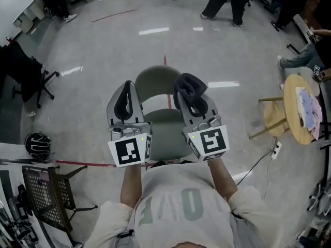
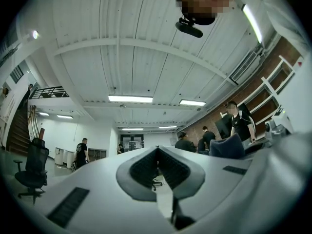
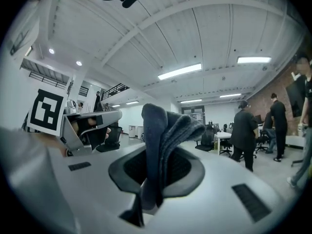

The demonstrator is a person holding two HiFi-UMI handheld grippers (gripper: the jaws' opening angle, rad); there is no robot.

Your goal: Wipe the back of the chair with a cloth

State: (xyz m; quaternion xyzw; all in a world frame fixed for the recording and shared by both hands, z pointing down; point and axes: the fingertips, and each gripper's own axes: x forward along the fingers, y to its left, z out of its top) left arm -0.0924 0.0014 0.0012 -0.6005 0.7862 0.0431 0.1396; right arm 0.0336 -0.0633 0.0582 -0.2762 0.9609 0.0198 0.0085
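Dark grey cloth (image 3: 157, 130), one piece, stands folded between the jaws of the right gripper (image 3: 159, 168), which are pinched on its lower part while its top sticks out past the tips. The left gripper (image 2: 157, 152) carries nothing: its two jaws are pressed together at the tips, with only the room showing beyond them. Both grippers are held side by side, close but apart, the left one just to the left of the cloth. One grey-green chair (image 1: 155, 84) lies directly beneath and just beyond the two sets of jaws, its curved back on the far side of them and neither gripper touching it. Well off to the right of the right gripper stands one round wooden table (image 1: 291, 110). Well off to the left of the left gripper lies one dark helmet (image 1: 37, 144).
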